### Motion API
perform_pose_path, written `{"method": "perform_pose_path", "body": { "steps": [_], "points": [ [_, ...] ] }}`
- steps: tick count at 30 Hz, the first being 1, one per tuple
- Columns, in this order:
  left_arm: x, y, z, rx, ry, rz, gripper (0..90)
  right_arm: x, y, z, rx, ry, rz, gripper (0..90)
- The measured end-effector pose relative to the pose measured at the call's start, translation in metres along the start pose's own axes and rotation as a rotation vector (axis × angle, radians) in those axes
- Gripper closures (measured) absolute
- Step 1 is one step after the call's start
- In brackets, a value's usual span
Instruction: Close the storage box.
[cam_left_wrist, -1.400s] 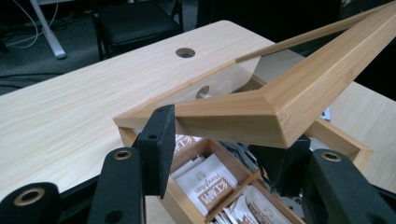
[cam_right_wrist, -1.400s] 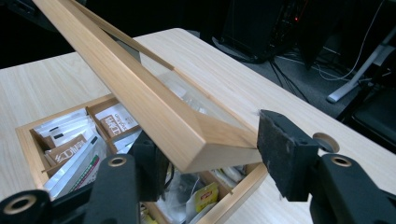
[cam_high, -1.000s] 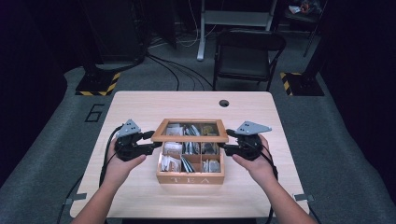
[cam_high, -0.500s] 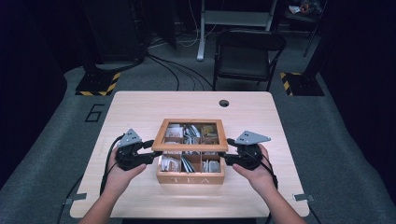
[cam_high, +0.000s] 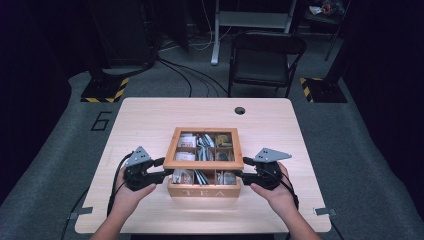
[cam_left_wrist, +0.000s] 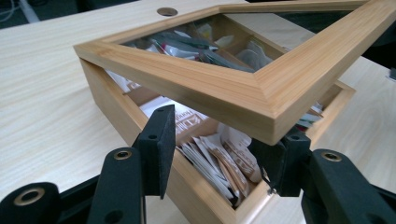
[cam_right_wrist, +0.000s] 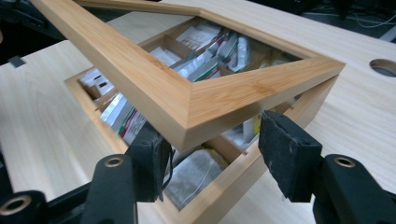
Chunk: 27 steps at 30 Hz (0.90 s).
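A glass-paned bamboo lid (cam_high: 204, 147) tilts above its wooden tea box (cam_high: 204, 187), packed with tea sachets (cam_left_wrist: 219, 158), at the middle of the pale wood counter (cam_high: 150, 115). The left gripper (cam_high: 161, 169) and right gripper (cam_high: 241, 168) straddle its near corners, fingers (cam_right_wrist: 289, 158) part-open.

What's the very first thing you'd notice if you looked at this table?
The light wooden tea box, with TEA on its front, sits in the middle of the pale wooden table, its compartments stuffed with paper tea bags. Its glass-paned wooden lid is tilted up at the front. The left gripper and right gripper each have black jaws at a front corner of that lid.
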<state>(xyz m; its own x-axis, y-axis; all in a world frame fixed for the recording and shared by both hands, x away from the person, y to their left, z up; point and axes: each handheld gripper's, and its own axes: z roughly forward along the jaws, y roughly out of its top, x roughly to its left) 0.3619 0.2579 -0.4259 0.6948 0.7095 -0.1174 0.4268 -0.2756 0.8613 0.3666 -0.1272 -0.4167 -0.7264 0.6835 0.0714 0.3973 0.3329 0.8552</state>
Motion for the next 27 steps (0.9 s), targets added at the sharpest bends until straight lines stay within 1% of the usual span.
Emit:
{"method": "perform_pose_path", "body": {
  "steps": [2, 3, 5, 6, 7, 8, 9, 10, 12, 14, 16, 18, 22, 25, 26, 27],
  "points": [
    [-0.001, -0.003, 0.0, 0.007, -0.005, 0.004, 49.9, 0.001, -0.002, -0.001, 0.006, 0.009, 0.001, 43.5],
    [-0.001, -0.004, 0.0, 0.008, -0.008, 0.002, 49.9, 0.001, -0.003, -0.002, 0.005, 0.015, -0.007, 43.5],
    [-0.002, -0.005, 0.001, 0.01, -0.015, -0.005, 50.6, 0.003, -0.005, -0.002, 0.013, 0.017, 0.003, 44.0],
    [-0.002, -0.006, 0.001, 0.015, -0.017, 0.001, 52.1, 0.003, -0.006, -0.002, 0.013, 0.016, -0.001, 44.5],
    [-0.003, -0.006, 0.001, 0.016, -0.017, 0.007, 53.6, 0.003, -0.007, -0.002, 0.016, 0.015, 0.007, 45.0],
    [-0.004, -0.006, 0.001, 0.01, -0.017, 0.002, 55.2, 0.003, -0.007, -0.002, 0.019, 0.016, 0.01, 45.7],
    [-0.004, -0.006, 0.0, 0.015, -0.025, 0.006, 57.1, 0.003, -0.008, -0.002, 0.02, 0.017, 0.013, 47.3],
    [-0.005, -0.006, 0.001, 0.012, -0.023, 0.004, 57.9, 0.003, -0.008, -0.002, 0.023, 0.023, 0.026, 48.3],
    [-0.005, -0.007, 0.001, 0.012, -0.03, -0.011, 58.9, 0.003, -0.009, -0.002, 0.029, 0.035, 0.038, 50.6],
    [-0.005, -0.007, 0.001, 0.021, -0.041, -0.017, 60.1, 0.005, -0.009, -0.001, 0.038, 0.046, 0.039, 51.5],
    [-0.006, -0.008, 0.0, 0.017, -0.053, -0.02, 60.0, 0.007, -0.009, 0.0, 0.045, 0.051, 0.043, 52.0],
    [-0.007, -0.008, -0.001, 0.021, -0.05, -0.013, 60.2, 0.008, -0.009, 0.001, 0.055, 0.047, 0.034, 53.4],
    [-0.008, -0.012, -0.002, 0.02, -0.059, -0.04, 60.1, 0.009, -0.01, 0.001, 0.064, 0.045, 0.043, 57.0],
    [-0.009, -0.013, -0.002, 0.027, -0.061, -0.042, 60.1, 0.008, -0.012, 0.0, 0.071, 0.049, 0.064, 57.3],
    [-0.009, -0.014, -0.002, 0.028, -0.059, -0.041, 60.1, 0.008, -0.012, 0.001, 0.071, 0.049, 0.056, 57.3],
    [-0.01, -0.015, -0.002, 0.029, -0.056, -0.042, 60.1, 0.009, -0.013, 0.001, 0.076, 0.046, 0.06, 57.3]
  ]
}}
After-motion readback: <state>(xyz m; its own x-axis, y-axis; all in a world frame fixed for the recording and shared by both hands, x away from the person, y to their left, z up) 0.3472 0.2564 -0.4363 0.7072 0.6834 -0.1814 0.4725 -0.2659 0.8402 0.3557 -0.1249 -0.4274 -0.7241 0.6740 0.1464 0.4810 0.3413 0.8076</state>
